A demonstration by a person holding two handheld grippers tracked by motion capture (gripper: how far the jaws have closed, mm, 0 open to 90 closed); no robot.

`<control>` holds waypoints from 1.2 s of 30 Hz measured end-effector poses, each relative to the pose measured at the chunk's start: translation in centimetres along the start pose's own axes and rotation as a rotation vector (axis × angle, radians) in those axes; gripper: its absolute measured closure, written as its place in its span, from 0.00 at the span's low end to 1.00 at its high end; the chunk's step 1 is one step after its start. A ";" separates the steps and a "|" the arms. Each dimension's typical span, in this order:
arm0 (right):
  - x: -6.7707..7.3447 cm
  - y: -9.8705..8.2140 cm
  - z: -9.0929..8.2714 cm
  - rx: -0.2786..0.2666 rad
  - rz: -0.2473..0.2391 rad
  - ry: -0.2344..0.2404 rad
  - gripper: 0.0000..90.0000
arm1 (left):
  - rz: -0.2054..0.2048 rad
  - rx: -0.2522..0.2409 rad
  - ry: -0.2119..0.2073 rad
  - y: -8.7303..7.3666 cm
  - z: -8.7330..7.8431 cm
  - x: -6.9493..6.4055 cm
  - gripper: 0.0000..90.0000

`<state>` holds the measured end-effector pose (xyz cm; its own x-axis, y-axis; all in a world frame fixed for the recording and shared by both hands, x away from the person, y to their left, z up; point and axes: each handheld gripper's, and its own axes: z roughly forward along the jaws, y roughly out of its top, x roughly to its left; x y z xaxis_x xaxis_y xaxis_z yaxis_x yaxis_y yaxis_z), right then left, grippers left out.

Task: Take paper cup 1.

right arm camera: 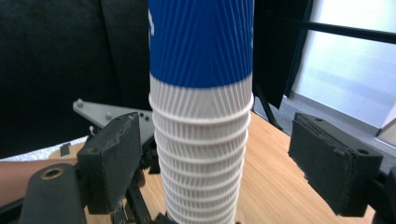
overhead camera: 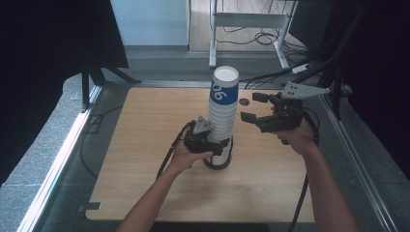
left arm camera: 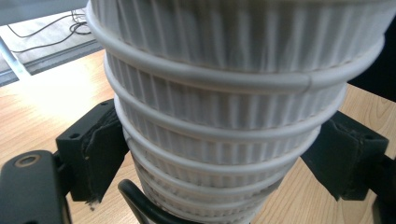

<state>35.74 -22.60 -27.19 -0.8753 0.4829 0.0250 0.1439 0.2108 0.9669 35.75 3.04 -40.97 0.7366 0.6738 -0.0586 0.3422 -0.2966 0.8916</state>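
Observation:
A tall stack of ribbed white paper cups (overhead camera: 223, 113), mouths down, stands on the wooden table (overhead camera: 145, 145); the top cup is blue with white print. My left gripper (overhead camera: 212, 145) is shut on the foot of the stack (left arm camera: 224, 116), a pad pressed on each side. A dark round base (overhead camera: 217, 163) sits under the stack. My right gripper (overhead camera: 250, 107) hovers open at the stack's right, higher up. In the right gripper view its jaws (right arm camera: 223, 161) stand wide on both sides of the stack (right arm camera: 201, 154) with gaps, and the left gripper's grey plate (right arm camera: 107, 114) shows behind.
A small dark round spot (overhead camera: 244, 102) marks the table behind the stack. Metal rails (overhead camera: 58, 159) run along the table's sides. Black curtains hang left and right. Desk legs and cables (overhead camera: 261, 34) lie on the floor beyond the far edge.

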 end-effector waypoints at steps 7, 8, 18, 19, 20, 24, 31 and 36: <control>-0.1 1.6 1.0 -0.017 0.003 0.036 0.18 | 0.000 0.004 0.000 0.0 0.0 0.0 0.14; -0.1 1.6 1.0 -0.017 0.003 0.036 0.18 | 0.000 0.004 0.000 0.0 0.0 0.0 0.14; 0.1 4.0 2.4 -0.036 -0.010 0.055 0.15 | -0.003 0.004 0.001 0.0 0.0 0.0 0.14; 0.1 4.3 2.6 -0.035 -0.010 0.057 0.15 | -0.003 0.004 0.001 0.0 0.0 0.0 0.14; 0.1 4.5 2.8 -0.035 -0.009 0.058 0.15 | -0.004 0.004 0.002 0.0 0.0 0.0 0.14; 0.2 5.4 3.5 -0.035 -0.011 0.061 0.14 | -0.001 0.005 0.001 0.0 0.0 0.0 0.14; 0.1 6.4 4.8 -0.023 -0.013 0.052 0.12 | 0.003 0.011 0.006 0.1 -0.1 0.0 0.14; 0.1 7.1 5.6 -0.009 -0.018 0.060 0.19 | 0.000 0.016 0.004 0.1 0.0 -0.1 0.14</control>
<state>39.24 -16.26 -21.80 -0.9038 0.4274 0.0228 0.1241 0.2106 0.9697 35.69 2.96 -40.85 0.7344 0.6763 -0.0572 0.3517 -0.3072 0.8843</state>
